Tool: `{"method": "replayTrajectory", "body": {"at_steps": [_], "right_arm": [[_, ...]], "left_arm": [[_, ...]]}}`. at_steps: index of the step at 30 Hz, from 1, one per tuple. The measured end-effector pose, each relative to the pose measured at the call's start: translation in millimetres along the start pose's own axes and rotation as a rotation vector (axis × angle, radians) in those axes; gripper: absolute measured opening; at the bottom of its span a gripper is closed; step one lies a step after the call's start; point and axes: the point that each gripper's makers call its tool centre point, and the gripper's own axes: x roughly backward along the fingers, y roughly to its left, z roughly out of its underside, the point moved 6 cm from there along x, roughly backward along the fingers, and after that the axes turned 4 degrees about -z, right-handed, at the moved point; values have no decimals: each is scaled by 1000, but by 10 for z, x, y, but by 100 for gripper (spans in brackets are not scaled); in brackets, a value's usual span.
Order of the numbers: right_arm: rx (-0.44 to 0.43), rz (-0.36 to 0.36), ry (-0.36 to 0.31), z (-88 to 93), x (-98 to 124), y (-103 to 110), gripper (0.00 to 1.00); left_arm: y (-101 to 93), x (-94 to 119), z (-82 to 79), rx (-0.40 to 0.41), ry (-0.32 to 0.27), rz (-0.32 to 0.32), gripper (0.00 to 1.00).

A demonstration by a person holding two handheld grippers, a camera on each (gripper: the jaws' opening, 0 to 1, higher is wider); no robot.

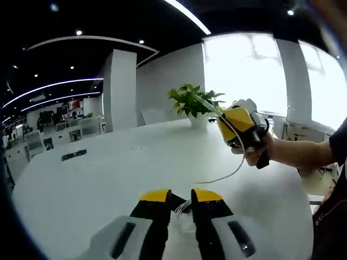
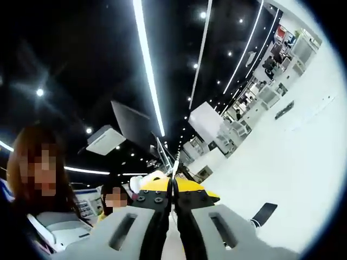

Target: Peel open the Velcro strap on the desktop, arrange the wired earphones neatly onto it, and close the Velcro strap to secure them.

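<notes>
- Left hand-held gripper point(image 1: 180, 201): the jaws are seen nearly shut, low over the white worktop point(image 1: 97, 184), w/ a bunch of thin white wire, the wired earphones point(image 1: 184, 208), pinched between the tips.
- From that bunch one thin cord is seen going up & right to the right hand-held gripper point(image 1: 242, 125), which is lifted high above the worktop in a person's hand point(image 1: 259, 150).
- Right hand-held gripper point(image 2: 173, 190), in its own view: the jaws are pressed shut on the thin white cord, which sticks out past the tips. The view is tipped up toward the ceiling lights.
- The cord is best kept a bit tight, not yanked, so that it can be folded into even loops. The low bunch should be held firm so no loop slips out.
- A small dark flat piece point(image 2: 264, 214) lies on the worktop near the right jaws; it may be a strap, can't tell.
- Farther off, the Velcro strap point(image 1: 74, 155) is seen as a dark strip lying flat, well apart from both hand-held grippers. Open or closed: can't tell. The loops should be carried over & laid across it.
- A plant point(image 1: 193, 101) stands at the far edge, out of the way.
</notes>
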Motion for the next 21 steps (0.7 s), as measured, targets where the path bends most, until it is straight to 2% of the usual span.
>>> {"method": "replayTrajectory", "body": {"at_steps": [3, 9, 13, 17, 21], "right_arm": [[3, 3, 0, -18, 8, -10, 4], [1, -6, -8, -41, -16, 3, 4], [2, -12, -6, -54, -25, 4, 4], [1, -19, -8, -61, -24, 7, 4], [13, -8, -5, -65, -8, -6, 4]], "left_arm": [[-64, 17, -55, 67, -42, 69, 19], [-120, -97, 60, 40, 39, 68, 19], [-103, -137, 89, 88, 46, 86, 18], [-91, -154, 113, 63, 68, 65, 12], [-109, -159, 103, 56, 63, 72, 8]]}}
